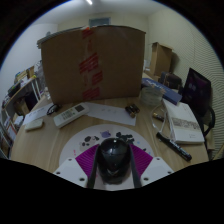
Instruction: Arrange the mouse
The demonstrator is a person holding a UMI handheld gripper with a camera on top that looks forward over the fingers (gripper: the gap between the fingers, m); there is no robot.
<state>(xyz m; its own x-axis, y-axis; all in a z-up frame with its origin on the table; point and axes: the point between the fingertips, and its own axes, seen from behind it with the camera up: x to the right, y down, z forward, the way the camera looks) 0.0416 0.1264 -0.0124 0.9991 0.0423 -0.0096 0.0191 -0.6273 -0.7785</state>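
The gripper [114, 172] is seen with its jaws set narrowly about a dark mouse [114, 157], which sits between the two magenta pads [141, 161]; whether both pads press on it cannot be told. The mouse is placed on a round white mat [78, 150] lying on the wooden table [40, 145]. Just beyond the mat a white keyboard [110, 113] is laid, with a remote control [70, 116] beside it. Further back a large cardboard box [92, 62] is stood upright. Off to one side an open notebook [184, 124] and a black marker [172, 147] are found.
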